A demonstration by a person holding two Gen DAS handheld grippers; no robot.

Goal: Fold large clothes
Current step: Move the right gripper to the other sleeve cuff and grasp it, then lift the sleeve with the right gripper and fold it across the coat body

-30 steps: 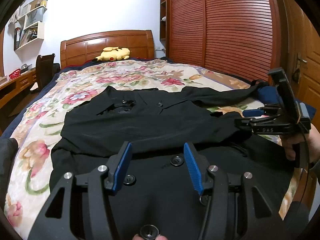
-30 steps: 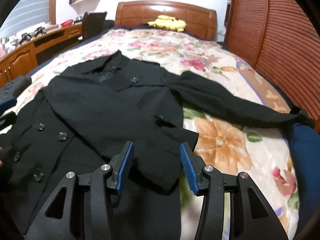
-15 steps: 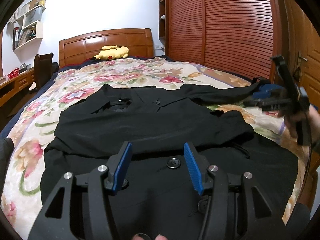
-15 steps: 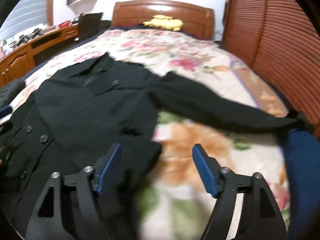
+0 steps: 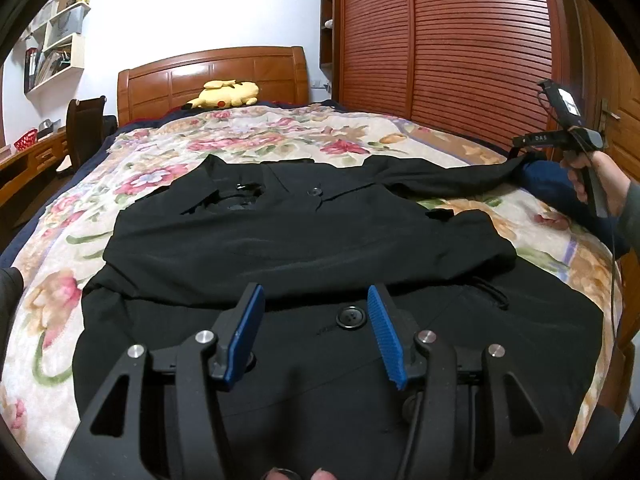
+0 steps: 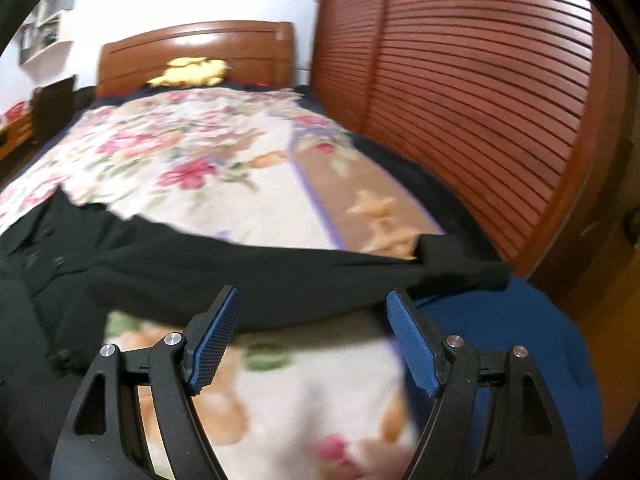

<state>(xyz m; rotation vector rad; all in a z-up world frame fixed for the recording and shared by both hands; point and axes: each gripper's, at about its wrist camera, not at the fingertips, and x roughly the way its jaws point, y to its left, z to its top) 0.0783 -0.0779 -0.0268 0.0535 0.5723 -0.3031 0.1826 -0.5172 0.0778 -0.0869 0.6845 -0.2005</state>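
A black buttoned coat [image 5: 304, 240] lies flat on the floral bedspread [image 5: 168, 148], one sleeve folded across its chest. Its other sleeve [image 5: 448, 174] stretches right to the bed's edge, and shows in the right wrist view [image 6: 280, 284] too. My left gripper [image 5: 314, 328] is open and empty, just above the coat's lower front near a button [image 5: 351, 317]. My right gripper [image 6: 312, 336] is open wide and empty, hovering just short of the outstretched sleeve. It also shows in the left wrist view [image 5: 560, 138], at the far right by the cuff.
A yellow plush toy [image 5: 226, 94] lies by the wooden headboard [image 5: 212, 76]. A red-brown slatted wardrobe [image 5: 460, 48] runs along the right side. A dark blue sheet [image 6: 500, 340] hangs at the bed's right edge. A desk and chair [image 5: 82, 128] stand left.
My right gripper has swung right, from over the coat's body towards the outstretched sleeve's cuff, and opened wider. My left gripper has stayed open over the coat's lower front.
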